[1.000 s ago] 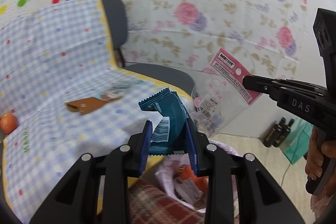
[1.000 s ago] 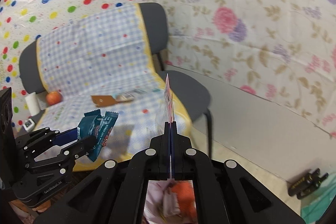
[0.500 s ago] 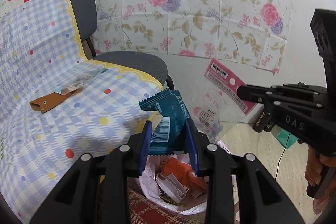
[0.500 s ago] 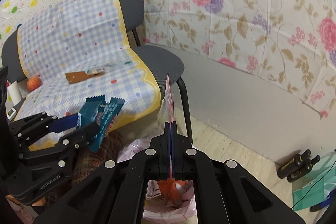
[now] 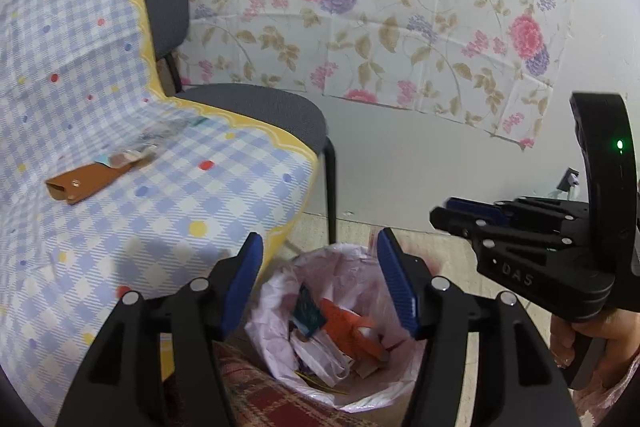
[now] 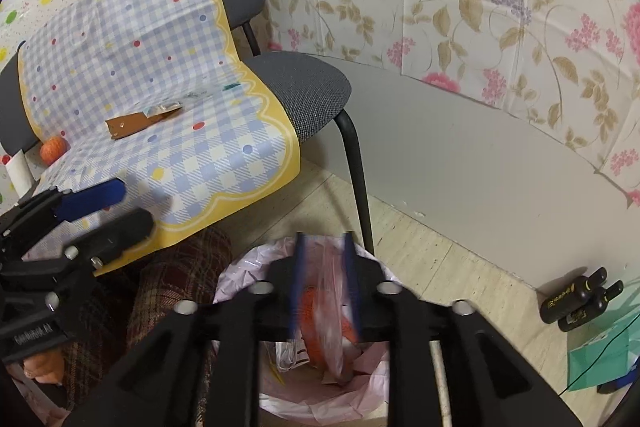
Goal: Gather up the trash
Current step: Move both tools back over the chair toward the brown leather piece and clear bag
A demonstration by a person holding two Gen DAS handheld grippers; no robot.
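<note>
My left gripper [image 5: 320,283] is opening, nothing between its jaws, the teal wrapper [image 5: 307,310] already in the lined bin [image 5: 276,291]; my right gripper [image 6: 324,279] is opening too, the clear packet [image 6: 332,307] slipping loose between them. I should stay centred over the rim; the chair leg [image 6: 356,171] stands close behind.

Left gripper [image 5: 320,283] jaws opening, empty, over pink-lined trash bin [image 5: 276,311]; teal wrapper [image 5: 307,311] inside bin; brown wrapper [image 5: 86,181] on chair's checkered cloth [image 5: 168,219].
</note>
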